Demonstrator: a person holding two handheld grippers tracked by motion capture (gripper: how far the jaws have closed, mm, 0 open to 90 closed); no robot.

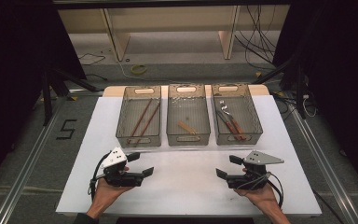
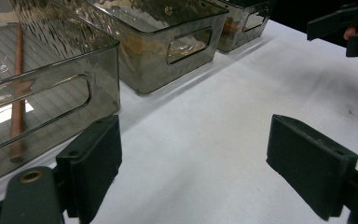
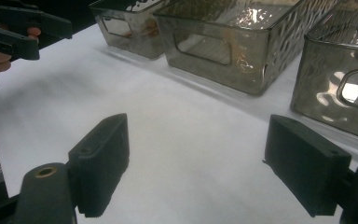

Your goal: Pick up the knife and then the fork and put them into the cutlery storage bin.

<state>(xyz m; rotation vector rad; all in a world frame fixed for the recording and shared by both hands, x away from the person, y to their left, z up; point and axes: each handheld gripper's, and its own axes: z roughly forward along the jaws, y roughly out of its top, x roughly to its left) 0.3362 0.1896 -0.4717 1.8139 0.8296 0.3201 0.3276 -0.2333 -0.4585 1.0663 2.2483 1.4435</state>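
Three smoky clear bins stand in a row at the back of the white table point(image 1: 186, 186). Two brown chopsticks point(image 1: 143, 119) lie in the left bin point(image 1: 139, 140), a small wooden piece point(image 1: 186, 127) in the middle bin point(image 1: 188, 139), and brown-handled cutlery point(image 1: 229, 122) in the right bin point(image 1: 256, 126). My left gripper point(image 1: 141, 164) rests near the front left, held in a hand, open and empty. My right gripper point(image 1: 227, 166) mirrors it at the front right, also open and empty. In the left gripper view the jaws point(image 2: 200, 163) stand wide over bare table beside the left bin point(image 2: 51, 93). The right gripper point(image 3: 200, 163) likewise frames bare table.
A strip of white table runs between the grippers and the bins. The table's front edge lies just behind both hands. Beyond the bins are the floor, cables point(image 1: 261, 32) and wooden legs point(image 1: 116, 37). Dark curtains flank both sides.
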